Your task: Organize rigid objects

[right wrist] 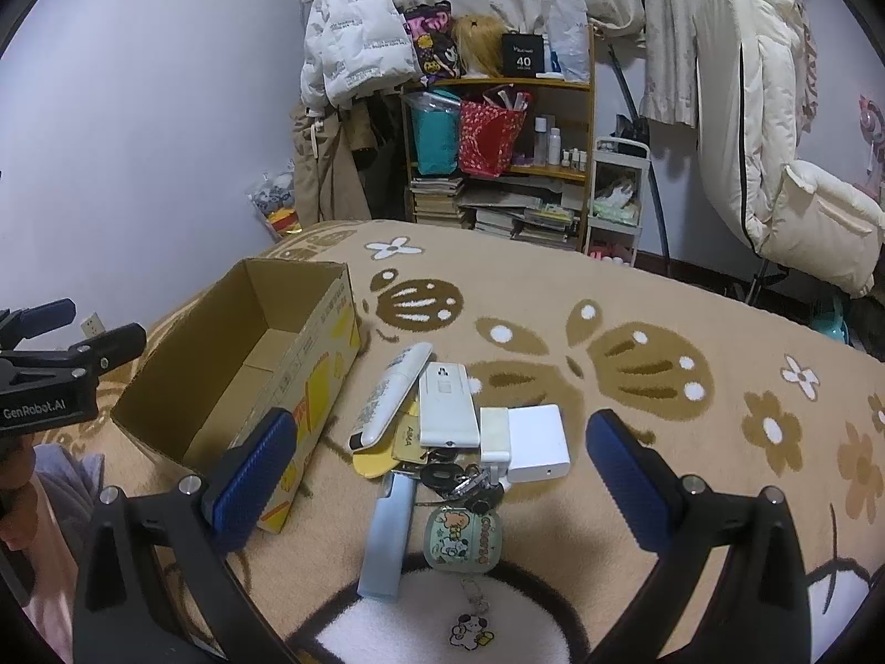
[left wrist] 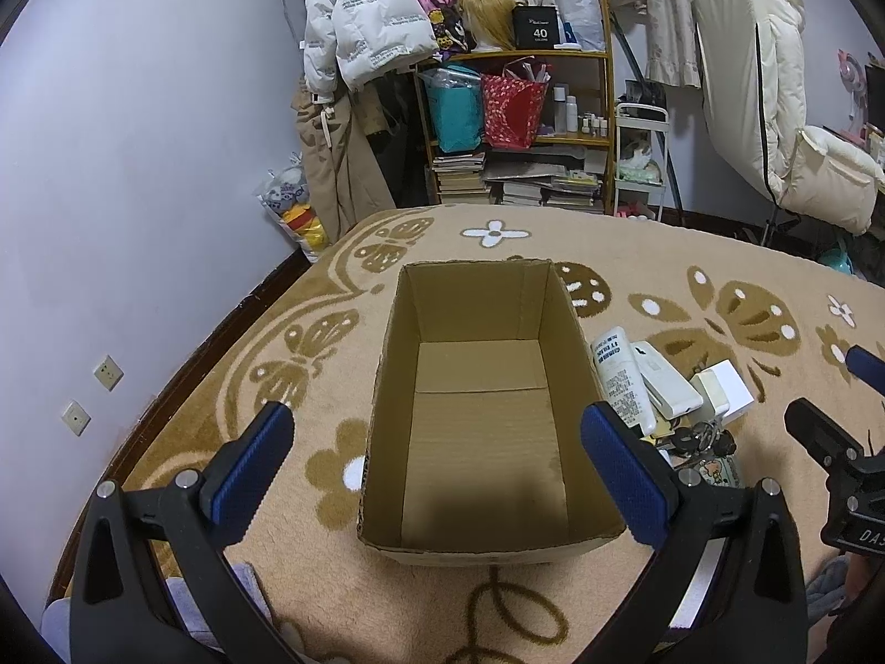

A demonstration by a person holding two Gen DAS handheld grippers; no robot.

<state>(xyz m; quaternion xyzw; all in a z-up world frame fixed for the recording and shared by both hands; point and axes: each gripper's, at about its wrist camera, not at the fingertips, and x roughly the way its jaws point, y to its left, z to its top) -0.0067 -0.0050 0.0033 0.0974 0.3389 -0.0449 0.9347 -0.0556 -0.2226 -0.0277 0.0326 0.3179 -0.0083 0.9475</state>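
From the left wrist we look down into an open box (left wrist: 487, 415) standing on a tan blanket (left wrist: 691, 271); its floor is bare cardboard. Our left gripper (left wrist: 437, 462) hangs over the near end of the box, jaws spread wide and holding nothing, one blue pad (left wrist: 251, 467) outside the left wall, the other just inside the right wall. Beside the box on the right lies a pile: a white tube (left wrist: 617, 382), a remote (left wrist: 664, 382), a white charger (left wrist: 724, 390) and keys (left wrist: 699, 437). Part of the right gripper shows at the right edge.

From the right wrist we see our right gripper (right wrist: 440, 473) above that same pile, jaws wide apart and empty. The tube (right wrist: 390, 395) leans against the remote (right wrist: 447, 406); the charger (right wrist: 536, 442) lies just right of them. Nearer lie the keys (right wrist: 453, 478), a pale blue case (right wrist: 387, 537) and a green pouch (right wrist: 462, 539) with a charm (right wrist: 470, 631) on a chain. The box (right wrist: 249, 354) stands to the left of the pile, apart from it.
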